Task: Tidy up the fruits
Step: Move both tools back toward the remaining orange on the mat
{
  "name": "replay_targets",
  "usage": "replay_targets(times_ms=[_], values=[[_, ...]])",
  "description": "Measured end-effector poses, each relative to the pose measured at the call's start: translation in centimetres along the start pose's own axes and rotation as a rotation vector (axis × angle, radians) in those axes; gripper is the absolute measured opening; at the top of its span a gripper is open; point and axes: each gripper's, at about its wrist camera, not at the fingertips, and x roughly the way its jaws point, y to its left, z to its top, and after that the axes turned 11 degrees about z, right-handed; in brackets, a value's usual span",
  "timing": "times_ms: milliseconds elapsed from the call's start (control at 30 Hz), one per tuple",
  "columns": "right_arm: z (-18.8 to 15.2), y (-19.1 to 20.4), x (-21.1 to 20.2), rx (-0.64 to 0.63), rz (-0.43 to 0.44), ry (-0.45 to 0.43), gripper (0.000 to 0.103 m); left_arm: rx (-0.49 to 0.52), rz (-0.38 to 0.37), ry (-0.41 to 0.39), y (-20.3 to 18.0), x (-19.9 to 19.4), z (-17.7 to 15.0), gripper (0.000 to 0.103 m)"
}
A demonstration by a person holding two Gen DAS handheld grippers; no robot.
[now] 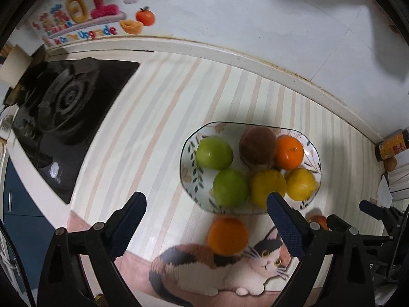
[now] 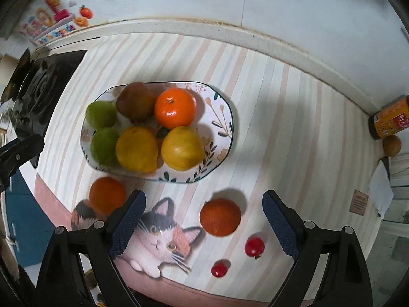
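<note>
Both grippers' jaws gape empty; 1 orange (image 1: 227, 236) lies below the left gripper (image 1: 207, 217)

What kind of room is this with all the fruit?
Most likely a home kitchen. There is a black gas stove set into the counter, a jar by the tiled wall, and a plate of fruit on a striped cat mat.

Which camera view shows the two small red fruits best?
The right wrist view: both small red fruits lie unobstructed on the striped mat, right of the printed cat. The left wrist view does not show them.
</note>
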Motion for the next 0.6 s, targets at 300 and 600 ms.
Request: replay_targets(times_ms=[300,600], values=[[-4.0,2.1,-4.9,-0.046,0.034,-0.079,0.095,-0.006,0.022,-0.083,0.2,-4.7,-4.5,0.096],[-7.4,3.0,-10.3,-0.064,0.065,-0.162,0.095,-0.011,0.015,-0.169,0.2,-9.6,-6.9,0.096]])
